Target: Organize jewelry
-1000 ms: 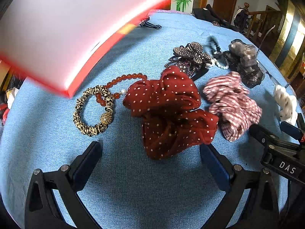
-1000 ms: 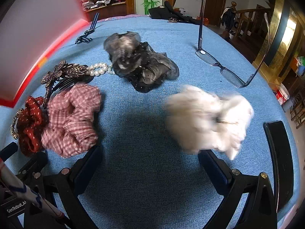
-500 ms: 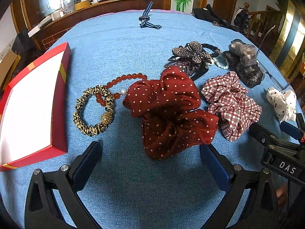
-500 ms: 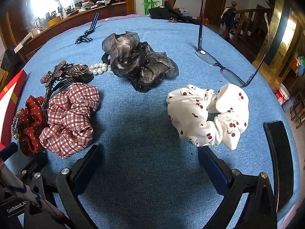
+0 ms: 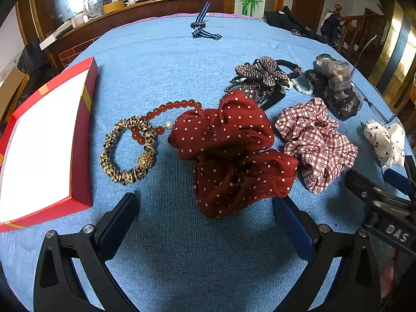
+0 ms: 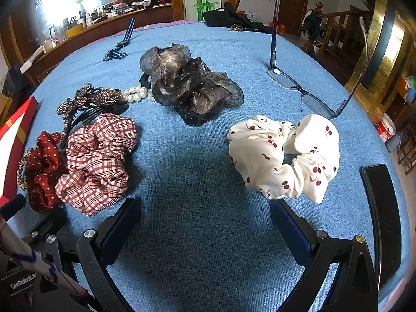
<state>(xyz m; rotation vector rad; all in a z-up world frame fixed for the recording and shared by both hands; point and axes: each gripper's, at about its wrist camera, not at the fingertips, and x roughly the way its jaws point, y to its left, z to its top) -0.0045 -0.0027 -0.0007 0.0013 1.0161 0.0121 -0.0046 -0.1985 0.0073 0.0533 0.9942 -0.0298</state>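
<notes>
Both tools stand released and carry nothing. Left tool (image 5: pixel 205 205), seen at the bottom of the left wrist view, has its jaws spread wide with the dark red polka-dot fabric scrunchie (image 5: pixel 231 153) lying just ahead, between the two fingertips. Right tool (image 6: pixel 205 205), at the bottom of the right wrist view, has jaws equally apart; the white cherry-print fabric scrunchie (image 6: pixel 286 156) lies just beyond its right finger.

On the blue cloth-covered tabletop (image 5: pixel 161 62) the open red cardboard box with a white inside (image 5: pixel 41 145) sits at the left edge of the left wrist view, apparently with nothing in it. Beside it lie a leopard-print fabric bracelet with a gold bead (image 5: pixel 127 150), overlapping a string of red beads (image 5: pixel 171 106). Right of centre is the red-and-white checked scrunchie (image 5: pixel 317 143), touching the dotted one; behind them sit a rhinestone butterfly hair comb (image 5: pixel 260 75) and a grey-black organza scrunchie (image 5: pixel 335 85).

Judging by the layout, sorting has hardly begun, and the likely step is the left tool picking up the dotted scrunchie for the box. To do it well, the tool should come down low over the thick middle fold and close on a good bunch of cloth, since a loose ruffle would slip. It should lift straight up to avoid dragging the checked scrunchie or the beads tucked under its left edge.
</notes>
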